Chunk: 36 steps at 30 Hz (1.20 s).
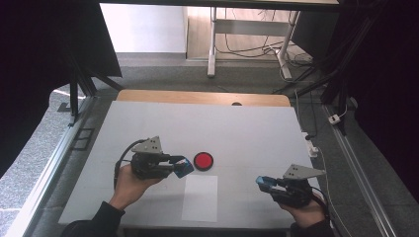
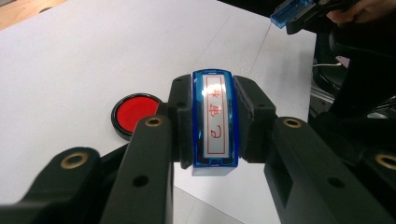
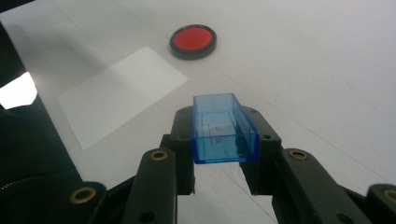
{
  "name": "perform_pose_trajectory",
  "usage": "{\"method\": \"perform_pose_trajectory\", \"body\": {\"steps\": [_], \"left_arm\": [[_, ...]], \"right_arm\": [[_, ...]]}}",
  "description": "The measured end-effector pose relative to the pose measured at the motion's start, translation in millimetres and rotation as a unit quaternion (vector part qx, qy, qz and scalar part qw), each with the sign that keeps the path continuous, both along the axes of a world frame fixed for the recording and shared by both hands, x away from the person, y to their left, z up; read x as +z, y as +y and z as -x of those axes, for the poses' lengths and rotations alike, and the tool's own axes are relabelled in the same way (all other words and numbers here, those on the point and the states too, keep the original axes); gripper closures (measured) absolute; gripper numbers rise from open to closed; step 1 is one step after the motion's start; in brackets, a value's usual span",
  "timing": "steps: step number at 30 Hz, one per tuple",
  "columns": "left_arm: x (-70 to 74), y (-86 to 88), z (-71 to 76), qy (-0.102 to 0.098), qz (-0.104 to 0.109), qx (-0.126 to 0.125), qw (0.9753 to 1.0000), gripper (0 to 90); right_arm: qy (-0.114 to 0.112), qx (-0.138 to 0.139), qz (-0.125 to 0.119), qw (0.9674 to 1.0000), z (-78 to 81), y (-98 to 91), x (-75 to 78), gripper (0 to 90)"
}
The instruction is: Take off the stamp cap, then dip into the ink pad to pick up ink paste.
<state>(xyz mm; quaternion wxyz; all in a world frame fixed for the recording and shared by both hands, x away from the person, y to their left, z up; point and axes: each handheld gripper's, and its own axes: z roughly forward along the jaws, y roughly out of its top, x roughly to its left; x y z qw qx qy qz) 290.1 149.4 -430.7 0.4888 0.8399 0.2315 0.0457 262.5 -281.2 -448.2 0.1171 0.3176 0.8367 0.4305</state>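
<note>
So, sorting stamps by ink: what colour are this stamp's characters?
Red, on the stamp face; left gripper view shows it best.

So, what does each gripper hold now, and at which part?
The left gripper clamps the blue stamp by its two long sides, its face showing. The right gripper clamps the stamp's empty blue cap by its long side walls.

This looks like a lab or test room set up for recording. A plain white counter (image 1: pixel 148 123) stands on grey carpet (image 1: pixel 29 153), with black curtains (image 1: pixel 44 44) hanging to either side of it and metal rails (image 1: pixel 44 173) running along its edges. Beyond the counter, loose cables (image 1: pixel 247 49) trail under a bare-legged desk (image 1: pixel 213 39), and a power strip (image 1: pixel 311 146) lies just off the counter's right edge.
</note>
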Motion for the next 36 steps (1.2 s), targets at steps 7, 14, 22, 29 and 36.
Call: {"method": "perform_pose_trajectory", "body": {"steps": [7,14,22,29,36], "left_arm": [[0.8,0.8,-1.4,0.000,0.000,0.004,1.0000,70.1],[0.6,1.0,-3.3,0.002,-0.001,0.007,1.0000,70.1],[0.6,-0.1,-6.3,0.005,0.000,0.010,0.9999,70.1],[0.5,-1.8,-10.5,0.009,0.000,0.014,0.9999,70.1],[0.2,-5.7,-16.3,0.015,-0.003,0.019,0.9997,70.1]], "right_arm": [[0.011,-0.029,-0.005,0.9995,3.9,-12.5,-1.2,68.6],[0.015,-0.042,-0.001,0.9990,7.4,-21.7,-3.3,68.6],[0.027,-0.047,-0.002,0.9985,8.2,-25.5,-7.9,68.6],[0.030,-0.050,-0.007,0.9983,8.2,-26.4,-8.3,68.6],[0.028,-0.041,-0.005,0.9987,8.9,-25.6,-8.5,68.6]]}}
